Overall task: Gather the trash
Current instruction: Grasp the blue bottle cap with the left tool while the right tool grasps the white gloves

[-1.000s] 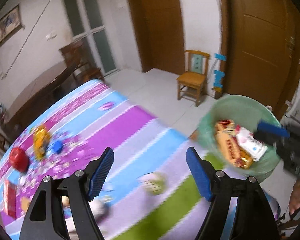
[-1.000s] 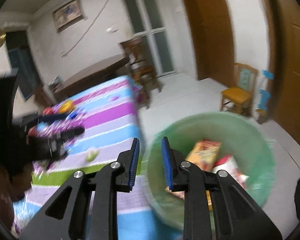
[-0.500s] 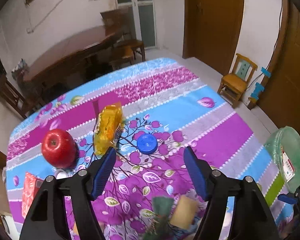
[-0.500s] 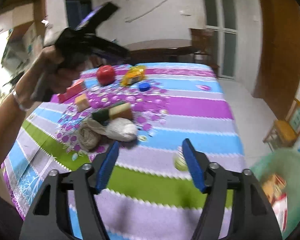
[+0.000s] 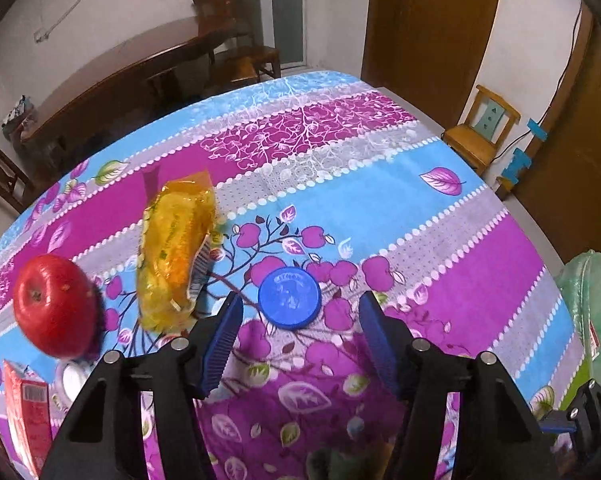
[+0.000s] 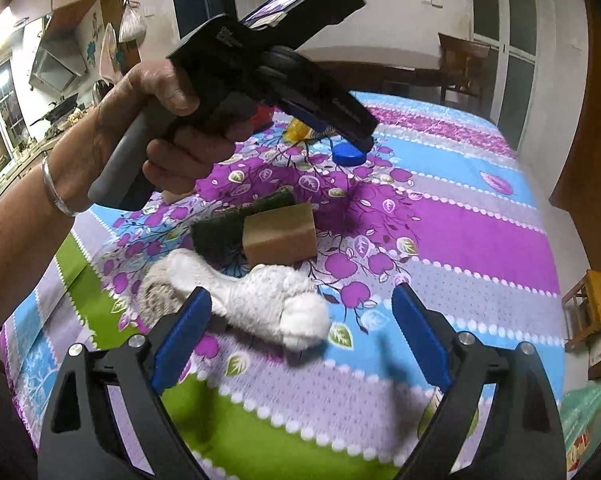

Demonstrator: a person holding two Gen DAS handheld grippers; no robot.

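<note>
The left gripper (image 5: 298, 334) hangs just above the blue lid (image 5: 289, 297), jaws closing, empty. Nearer than the lid, the right gripper (image 6: 300, 320) opens wide, empty.

No text can be read. Embossed lettering is seen on the blue lid (image 5: 289, 298), a barcode on the yellow wrapper (image 5: 175, 248) and another on the red box (image 5: 27, 410), all too blurred to make out.

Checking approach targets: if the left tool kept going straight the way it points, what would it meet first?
Probably the blue lid, lying just beyond the closing, empty left tool; the yellow snack wrapper sits off-line.
</note>
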